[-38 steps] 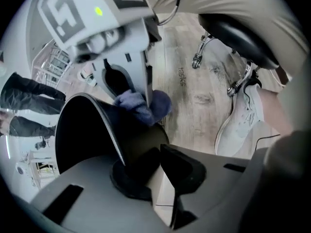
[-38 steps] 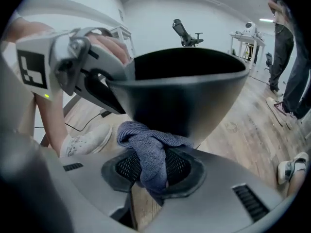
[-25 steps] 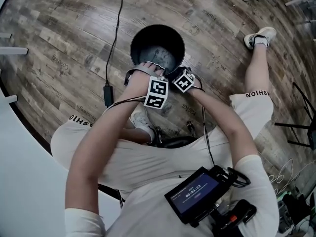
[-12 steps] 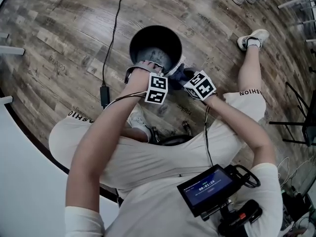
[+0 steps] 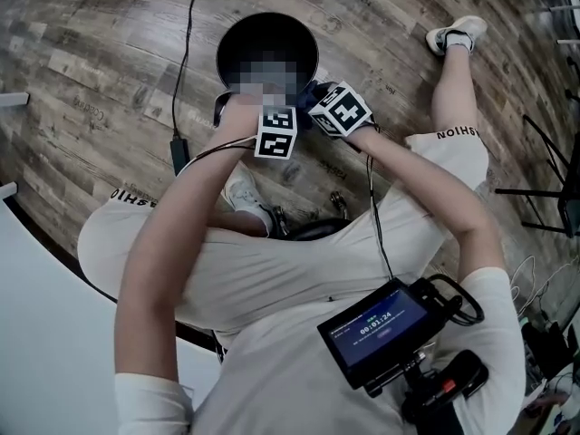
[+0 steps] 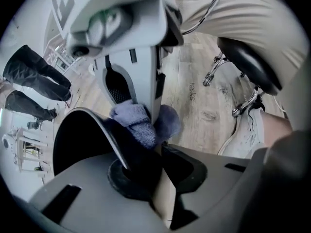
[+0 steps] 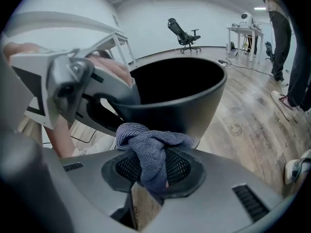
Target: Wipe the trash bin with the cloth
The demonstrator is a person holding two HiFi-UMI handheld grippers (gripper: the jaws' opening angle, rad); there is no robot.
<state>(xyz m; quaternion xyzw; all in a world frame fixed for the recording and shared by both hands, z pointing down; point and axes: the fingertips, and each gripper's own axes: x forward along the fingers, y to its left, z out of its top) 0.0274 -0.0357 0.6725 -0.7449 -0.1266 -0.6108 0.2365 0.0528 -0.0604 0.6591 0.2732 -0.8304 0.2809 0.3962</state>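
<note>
Right gripper view: right hand-held gripper (image 7: 153, 178) pinching cloth (image 7: 150, 152), jaws closing tight on wad. Bin (image 7: 180, 96) standing upright on floor (image 7: 252, 115) just ahead, cloth hanging outside its wall. Left hand-held gripper (image 6: 146, 174) clamping near rim, steadying bin. Right one likely doing next wipe.

The wood-plank floor (image 5: 109, 53) carries the black bin (image 5: 272, 27), which stands upright at the far middle. Just left of it a black cable (image 5: 184, 43) runs nearward to a small black box (image 5: 178, 155). A white shoe (image 5: 450, 34) rests far right (another shoe (image 5: 243, 193) sits nearer, below the bin).
</note>
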